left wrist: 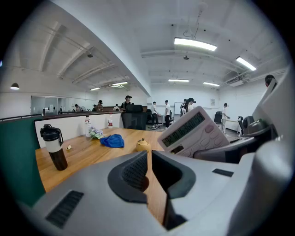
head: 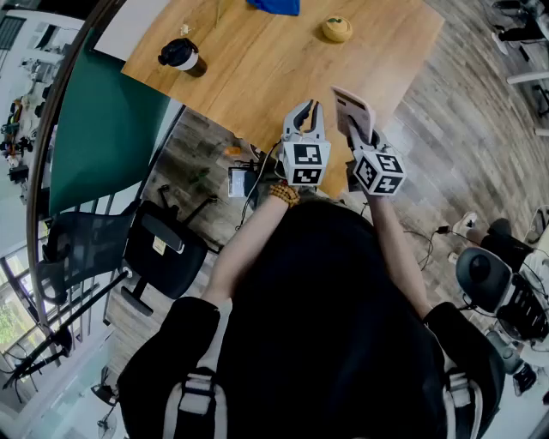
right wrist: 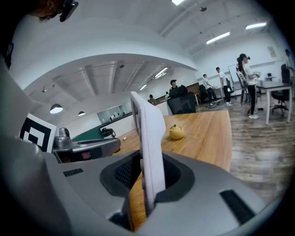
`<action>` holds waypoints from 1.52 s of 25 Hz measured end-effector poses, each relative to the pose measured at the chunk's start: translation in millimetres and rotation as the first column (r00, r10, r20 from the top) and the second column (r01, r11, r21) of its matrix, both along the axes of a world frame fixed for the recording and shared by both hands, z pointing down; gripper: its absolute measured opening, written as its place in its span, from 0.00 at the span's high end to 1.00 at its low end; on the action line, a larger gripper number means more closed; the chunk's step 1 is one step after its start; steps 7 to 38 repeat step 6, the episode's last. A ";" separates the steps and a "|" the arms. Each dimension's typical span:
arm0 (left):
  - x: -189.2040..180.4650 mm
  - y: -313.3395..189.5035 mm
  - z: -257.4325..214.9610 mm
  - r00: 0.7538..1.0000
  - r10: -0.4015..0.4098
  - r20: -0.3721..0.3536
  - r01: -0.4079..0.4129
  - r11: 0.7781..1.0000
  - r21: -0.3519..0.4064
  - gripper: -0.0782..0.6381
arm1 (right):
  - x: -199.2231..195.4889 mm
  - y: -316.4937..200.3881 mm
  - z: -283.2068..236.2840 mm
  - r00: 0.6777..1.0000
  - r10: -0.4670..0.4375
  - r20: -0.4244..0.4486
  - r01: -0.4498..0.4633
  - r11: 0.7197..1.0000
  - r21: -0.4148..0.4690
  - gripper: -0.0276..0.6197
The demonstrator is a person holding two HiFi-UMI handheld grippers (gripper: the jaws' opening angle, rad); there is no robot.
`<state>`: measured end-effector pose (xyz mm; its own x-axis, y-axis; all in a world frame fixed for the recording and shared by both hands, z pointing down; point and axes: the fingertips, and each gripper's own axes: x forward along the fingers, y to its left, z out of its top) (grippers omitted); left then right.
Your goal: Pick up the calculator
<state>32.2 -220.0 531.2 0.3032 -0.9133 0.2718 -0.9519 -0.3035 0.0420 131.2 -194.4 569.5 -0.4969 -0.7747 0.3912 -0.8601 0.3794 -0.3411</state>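
The white calculator (head: 352, 111) is off the wooden table (head: 257, 60), held edge-on and tilted, with my right gripper (head: 355, 130) shut on its lower end. In the right gripper view the calculator (right wrist: 150, 147) stands upright between the jaws as a thin white slab. The left gripper view shows the calculator's (left wrist: 193, 131) display and pink keys at the right. My left gripper (head: 306, 117) hovers just left of it over the table's near edge, shut with nothing between its jaws (left wrist: 150, 173).
On the table stand a dark tumbler with a white band (head: 182, 57), a small yellow pot (head: 336, 29) and a blue cloth (head: 276, 6). A black office chair (head: 159, 249) is on the floor at the left. Several people stand at the room's far end.
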 end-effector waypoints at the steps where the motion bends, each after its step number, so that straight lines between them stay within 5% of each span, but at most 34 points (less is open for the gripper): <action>1: -2.6 -0.2 0.2 1.000 -0.005 0.002 0.005 1.000 -0.001 0.82 | -1.1 -0.4 5.1 1.000 -0.001 0.007 0.001 1.000 -0.020 0.82; 6: -3.8 -2.5 -1.1 1.000 -0.010 0.011 0.010 1.000 -0.003 0.82 | 8.8 -1.3 33.3 0.999 0.039 0.036 -0.034 0.990 -0.134 0.82; 38: -3.8 -2.5 -1.1 1.000 -0.010 0.011 0.010 1.000 -0.003 0.82 | 8.8 -1.3 33.3 0.999 0.039 0.036 -0.034 0.990 -0.134 0.82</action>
